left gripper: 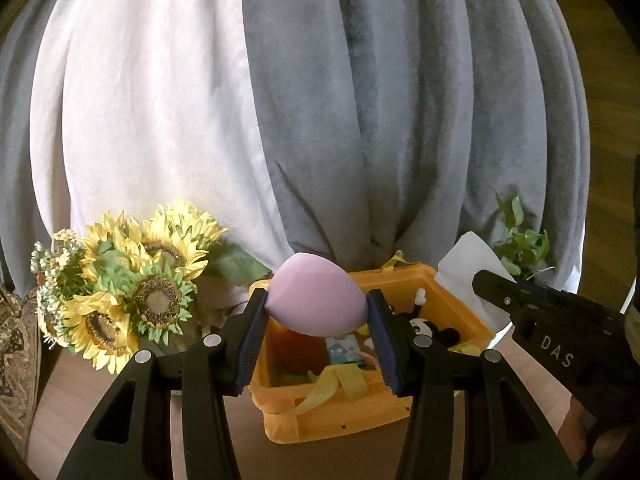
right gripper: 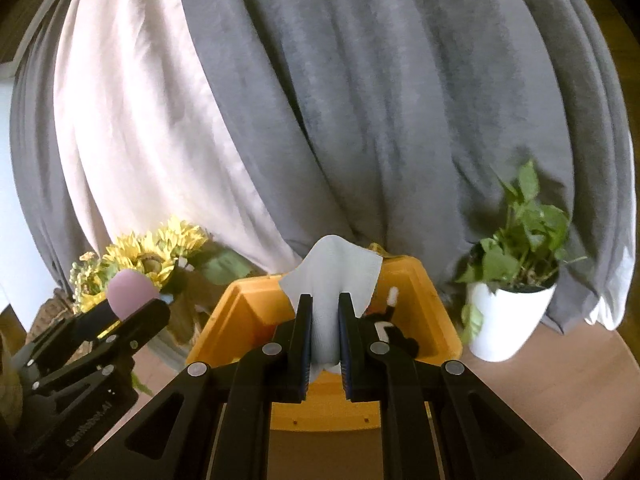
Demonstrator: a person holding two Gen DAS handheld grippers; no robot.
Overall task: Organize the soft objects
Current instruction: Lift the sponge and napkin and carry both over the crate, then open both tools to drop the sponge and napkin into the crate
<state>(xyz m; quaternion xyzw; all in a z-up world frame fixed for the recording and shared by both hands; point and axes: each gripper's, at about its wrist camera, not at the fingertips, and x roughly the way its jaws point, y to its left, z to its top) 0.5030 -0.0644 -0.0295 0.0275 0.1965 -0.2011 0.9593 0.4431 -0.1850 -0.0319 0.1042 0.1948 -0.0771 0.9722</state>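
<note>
I am holding two soft things over the orange bin (left gripper: 448, 292), which is sitting on the table (left gripper: 80, 392) at lower centre of both views.

Left tongs (left gripper: 316, 312): clamping a lilac egg-shaped sponge (left gripper: 316, 300) across its widest part, at a middling gap. The pads are denting its sides slightly, so I am judging it light, springy and easily squashed. It is smooth and tapered, and I suspect it could squirt out forward if I squeeze harder. The fat middle is the best place to hold.

Right tongs (right gripper: 325, 320): pinched nearly together on a pale tissue (right gripper: 332, 272), whose free top is fanning out above the pads. I am reading it as almost weightless, limp and quick to tear. The bunched middle seems a safer hold than an edge.

The bin is already holding a black-and-white plush toy (left gripper: 428, 328) and yellow ribbon (left gripper: 332, 384).

Sunflowers (left gripper: 132, 284) are standing at lower left, a potted plant (right gripper: 516, 280) at lower right, and curtains (left gripper: 360, 120) behind.
</note>
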